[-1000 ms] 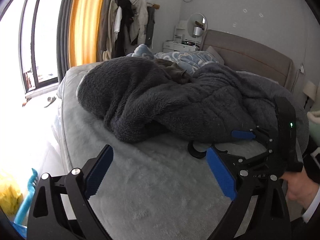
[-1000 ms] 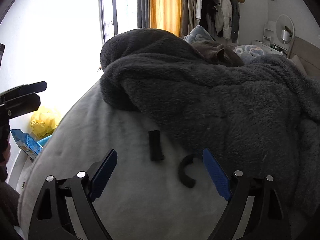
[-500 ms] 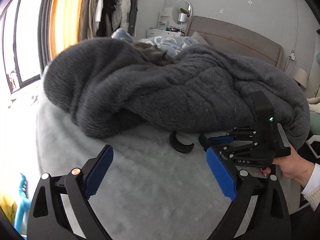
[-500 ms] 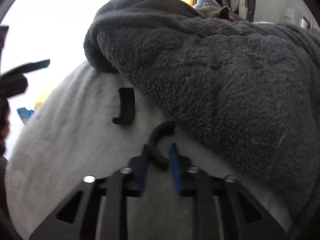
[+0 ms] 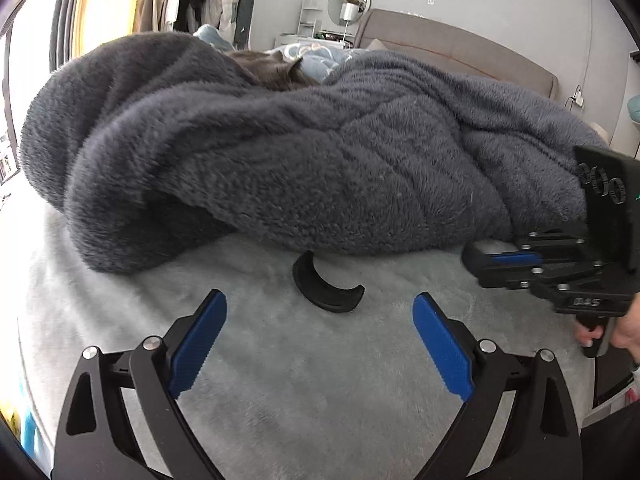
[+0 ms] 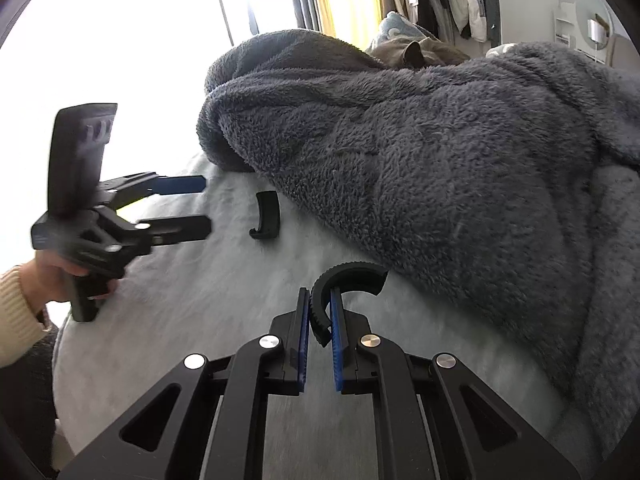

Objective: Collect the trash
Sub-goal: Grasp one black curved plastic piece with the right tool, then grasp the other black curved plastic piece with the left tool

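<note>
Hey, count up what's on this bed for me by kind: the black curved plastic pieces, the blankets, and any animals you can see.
Black curved plastic pieces: 2, one loose on the pale grey bedcover, one pinched in the right gripper
Dark grey fleece blankets: 1
Grey cats: 1, mostly hidden behind the blanket
Total: 4

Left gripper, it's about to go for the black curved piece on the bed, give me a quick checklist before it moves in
1. Left gripper open: ok, jaws wide apart.
2. Loose curved piece in reach ahead, centred between the fingers: ok.
3. Piece free of the grey blanket: ok, it lies on the bed cover just beside the blanket edge.
4. Right gripper out of the way: ok, off to the side.
5. Right gripper shut on its own ribbed curved piece: ok.
6. Trash container in view: not ok.
</note>
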Available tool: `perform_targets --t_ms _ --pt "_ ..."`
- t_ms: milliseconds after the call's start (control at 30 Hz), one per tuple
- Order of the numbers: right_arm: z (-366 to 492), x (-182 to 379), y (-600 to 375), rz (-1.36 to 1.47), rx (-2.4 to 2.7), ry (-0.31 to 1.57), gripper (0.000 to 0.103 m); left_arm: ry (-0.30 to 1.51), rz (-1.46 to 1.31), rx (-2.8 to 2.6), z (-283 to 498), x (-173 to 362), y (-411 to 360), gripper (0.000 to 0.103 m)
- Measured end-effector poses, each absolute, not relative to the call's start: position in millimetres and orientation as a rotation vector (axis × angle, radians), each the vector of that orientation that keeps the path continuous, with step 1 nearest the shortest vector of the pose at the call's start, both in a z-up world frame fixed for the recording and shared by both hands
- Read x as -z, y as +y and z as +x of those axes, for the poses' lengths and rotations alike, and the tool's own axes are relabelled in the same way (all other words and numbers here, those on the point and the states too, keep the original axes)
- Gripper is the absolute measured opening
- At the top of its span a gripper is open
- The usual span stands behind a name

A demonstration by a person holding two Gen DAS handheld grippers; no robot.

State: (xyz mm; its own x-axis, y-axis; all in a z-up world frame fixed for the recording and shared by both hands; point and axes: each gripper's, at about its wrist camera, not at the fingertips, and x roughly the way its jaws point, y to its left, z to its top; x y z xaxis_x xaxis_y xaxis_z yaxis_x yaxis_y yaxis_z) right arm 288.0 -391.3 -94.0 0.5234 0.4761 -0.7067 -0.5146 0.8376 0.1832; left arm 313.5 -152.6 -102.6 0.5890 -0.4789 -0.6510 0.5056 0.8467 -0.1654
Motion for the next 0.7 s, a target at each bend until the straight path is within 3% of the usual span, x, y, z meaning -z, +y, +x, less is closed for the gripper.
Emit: perform_targets --t_ms 433,700 --pt "270.6 95.3 -417.3 0.028 -0.578 0.882 0.01 0.802 0.044 0.571 340.0 122.8 -176.6 0.093" --pt "259.8 94.4 -420.9 0.033 -0.571 0.882 0.01 0.866 0.088 0.534 352.3 134.6 -188.9 0.061"
